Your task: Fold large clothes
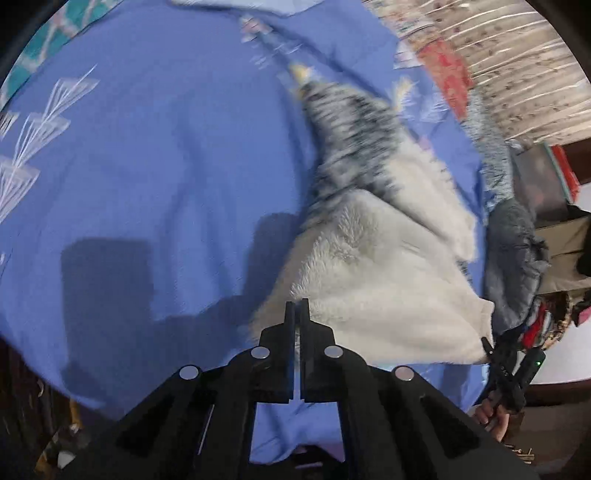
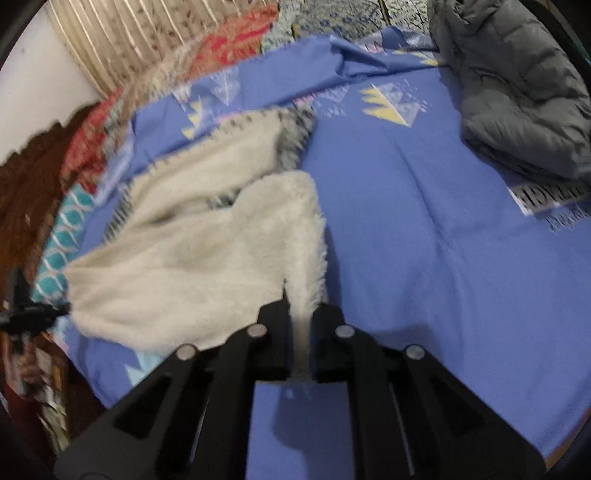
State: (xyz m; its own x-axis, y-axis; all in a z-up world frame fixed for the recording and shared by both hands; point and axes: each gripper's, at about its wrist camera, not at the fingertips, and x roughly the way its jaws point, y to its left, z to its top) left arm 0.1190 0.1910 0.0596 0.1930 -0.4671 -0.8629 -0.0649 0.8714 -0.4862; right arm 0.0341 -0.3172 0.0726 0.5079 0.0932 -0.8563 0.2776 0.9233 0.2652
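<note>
A large garment with a cream fleece lining (image 1: 388,288) (image 2: 184,266) and a grey-and-black patterned outer side (image 1: 347,140) lies spread on a blue bedsheet (image 1: 166,166) (image 2: 424,240). My left gripper (image 1: 297,306) is shut on one near corner of the fleece. The right wrist view shows it at the far left (image 2: 62,308), at that corner. My right gripper (image 2: 301,302) is shut on the other near corner, with a strip of fleece pinched between its fingers. It also shows at the right of the left wrist view (image 1: 487,345). The fleece edge hangs stretched between the two grippers.
A grey puffer jacket (image 2: 517,92) lies on the bed's far right. Red patterned bedding (image 2: 229,48) and a striped curtain (image 2: 129,33) lie beyond the sheet. A teal patterned cloth (image 2: 62,240) borders the bed's left side. A person's hand (image 1: 495,421) holds the right gripper.
</note>
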